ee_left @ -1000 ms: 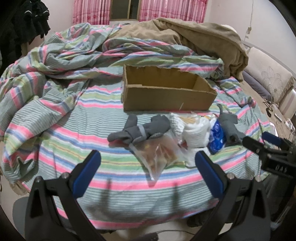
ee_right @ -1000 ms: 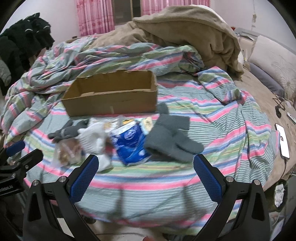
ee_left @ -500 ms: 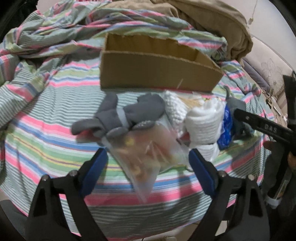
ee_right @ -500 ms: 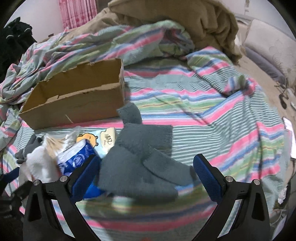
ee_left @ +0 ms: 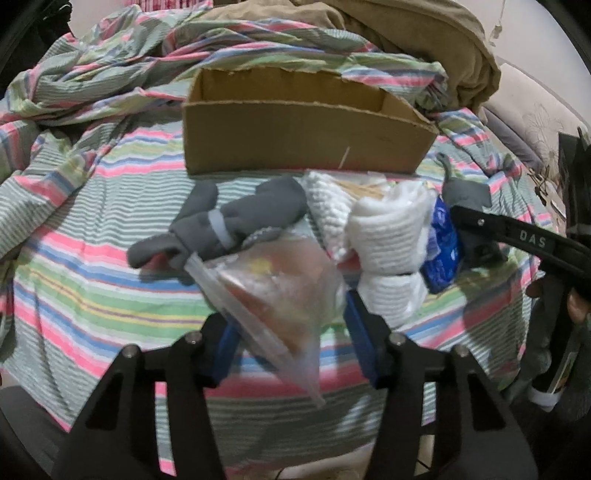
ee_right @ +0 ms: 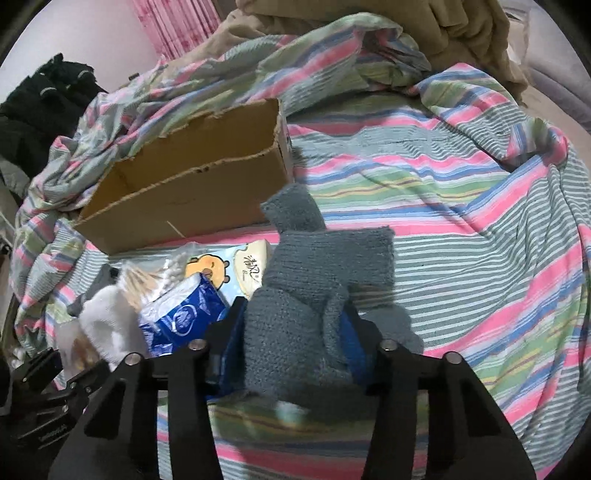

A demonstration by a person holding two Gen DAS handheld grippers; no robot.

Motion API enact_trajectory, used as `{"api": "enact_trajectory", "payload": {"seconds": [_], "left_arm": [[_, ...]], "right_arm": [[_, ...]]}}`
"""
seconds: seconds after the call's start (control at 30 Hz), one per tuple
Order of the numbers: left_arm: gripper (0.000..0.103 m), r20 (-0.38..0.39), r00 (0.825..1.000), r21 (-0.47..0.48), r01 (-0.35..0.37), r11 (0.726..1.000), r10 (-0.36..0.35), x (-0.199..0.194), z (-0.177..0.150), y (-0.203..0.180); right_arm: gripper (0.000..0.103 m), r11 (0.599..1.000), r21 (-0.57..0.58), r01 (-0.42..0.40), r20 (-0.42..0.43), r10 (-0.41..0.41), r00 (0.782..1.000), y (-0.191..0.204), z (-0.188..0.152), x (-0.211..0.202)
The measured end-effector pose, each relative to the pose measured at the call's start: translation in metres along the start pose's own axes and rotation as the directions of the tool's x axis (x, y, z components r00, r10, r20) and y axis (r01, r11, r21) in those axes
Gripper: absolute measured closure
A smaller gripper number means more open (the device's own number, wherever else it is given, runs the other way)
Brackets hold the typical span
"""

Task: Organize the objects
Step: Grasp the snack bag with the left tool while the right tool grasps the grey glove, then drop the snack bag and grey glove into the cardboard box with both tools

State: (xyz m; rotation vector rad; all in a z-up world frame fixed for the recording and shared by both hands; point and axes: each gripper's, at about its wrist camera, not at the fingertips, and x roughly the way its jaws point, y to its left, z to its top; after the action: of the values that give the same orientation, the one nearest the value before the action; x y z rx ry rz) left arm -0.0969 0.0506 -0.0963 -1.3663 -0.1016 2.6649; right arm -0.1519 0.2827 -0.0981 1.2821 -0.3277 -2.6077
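Observation:
An open cardboard box [ee_left: 303,136] stands on the striped bed; it also shows in the right wrist view [ee_right: 192,192]. In front of it lie dark grey socks [ee_left: 236,225], white socks [ee_left: 388,240], a blue tissue pack [ee_right: 181,317] and a cartoon tissue pack [ee_right: 229,269]. My left gripper [ee_left: 291,332] is closed around a clear plastic bag [ee_left: 280,291] of snacks. My right gripper [ee_right: 291,332] is closed on a grey-blue knitted sock [ee_right: 314,280], which lies on the sheet.
The bed is covered by a striped sheet [ee_right: 461,229] with a rumpled striped quilt [ee_left: 110,81] and a tan blanket [ee_left: 424,33] behind the box. Dark clothes [ee_right: 37,103] hang at the left. The right gripper's finger [ee_left: 517,240] crosses the left view's right side.
Both grippers moved forward and down onto the pile. The left closed around the plastic bag. The right closed on the grey-blue sock.

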Motion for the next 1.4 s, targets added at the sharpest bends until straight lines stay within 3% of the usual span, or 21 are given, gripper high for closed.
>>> {"api": "enact_trajectory", "payload": {"seconds": [0.4,0.7,0.93,1.23,1.3,1.37,1.4], "left_arm": [[0.052,0.109,0.994,-0.015,0.016,1.0,-0.014,-0.064,0.03,-0.005],[0.052,0.2,0.979,-0.002,0.045,0.999,-0.044,-0.073,0.081,-0.002],[0.052,0.223,0.974,0.043,0.034,0.998,-0.042,-0.043,0.123,0.011],[0.049,0.148,0.989,0.058,0.013,0.998,-0.021,0.029,0.165,0.03],[0.048,0.119,0.993,0.042,0.0,0.999,-0.005,0.042,0.166,0.034],[0.048,0.099,0.995,0.021,0.007,1.0,-0.009,0.048,0.166,0.039],[0.045,0.103,0.995,0.014,0.003,1.0,-0.004,0.046,0.166,0.041]], "right_arm": [[0.055,0.998,-0.058,-0.035,0.117,0.042,0.992,0.019,0.025,-0.058],[0.055,0.98,-0.183,-0.073,0.176,0.106,0.979,0.054,0.086,-0.07],[0.054,0.972,-0.226,-0.072,0.133,0.104,0.986,0.069,0.126,-0.022],[0.048,0.975,-0.205,-0.081,0.055,0.094,0.994,0.062,0.133,0.044],[0.042,0.974,-0.216,-0.072,0.053,0.085,0.995,0.062,0.131,0.049],[0.024,0.974,-0.214,-0.078,0.074,0.096,0.993,0.061,0.128,0.046],[0.02,0.973,-0.217,-0.079,0.093,0.101,0.991,0.06,0.127,0.041]]}}
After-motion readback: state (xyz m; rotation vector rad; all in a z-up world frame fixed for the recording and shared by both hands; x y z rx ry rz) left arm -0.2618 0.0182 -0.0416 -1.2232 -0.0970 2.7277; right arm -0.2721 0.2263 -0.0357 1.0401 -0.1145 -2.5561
